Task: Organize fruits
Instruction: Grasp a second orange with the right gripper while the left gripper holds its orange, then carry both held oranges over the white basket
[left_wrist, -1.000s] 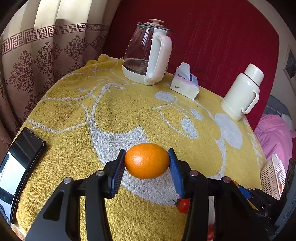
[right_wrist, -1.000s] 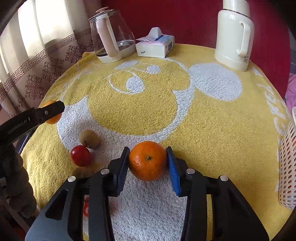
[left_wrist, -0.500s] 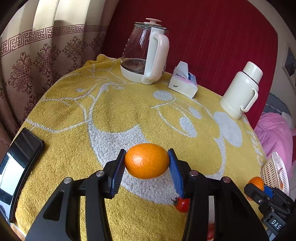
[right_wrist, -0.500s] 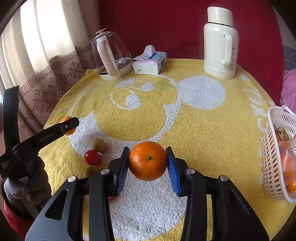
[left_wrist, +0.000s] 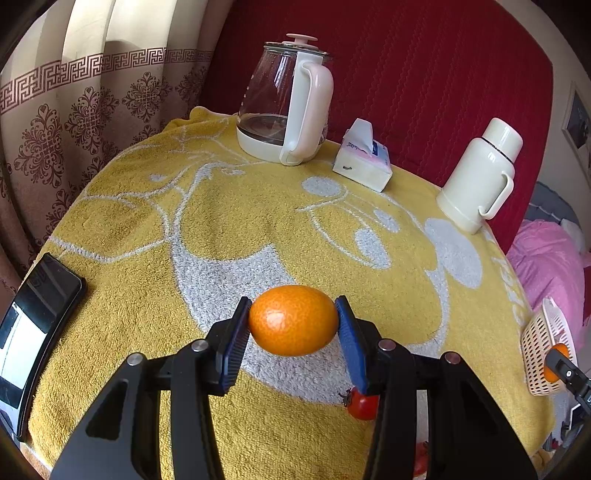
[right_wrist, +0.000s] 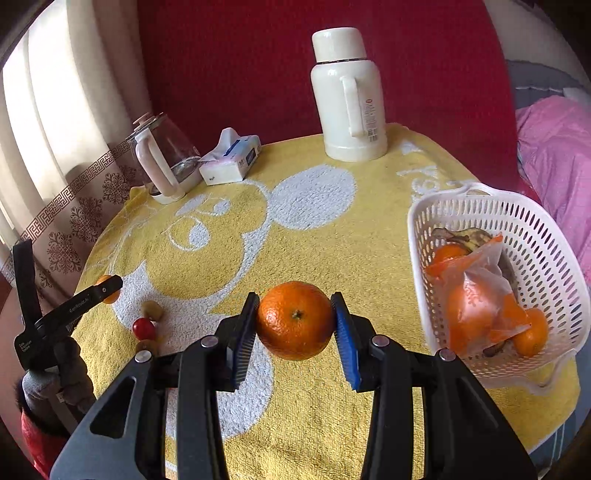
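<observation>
Home living space, patterned curtains, towel-covered table, glass kettle, thermos, pink bedding

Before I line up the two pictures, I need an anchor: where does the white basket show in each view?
Left wrist: the white basket shows only as a sliver at the far right edge, low down.
Right wrist: the basket fills the right side, with oranges and a bag inside.
Shared landmark: the cream thermos at the table's far side.
</observation>
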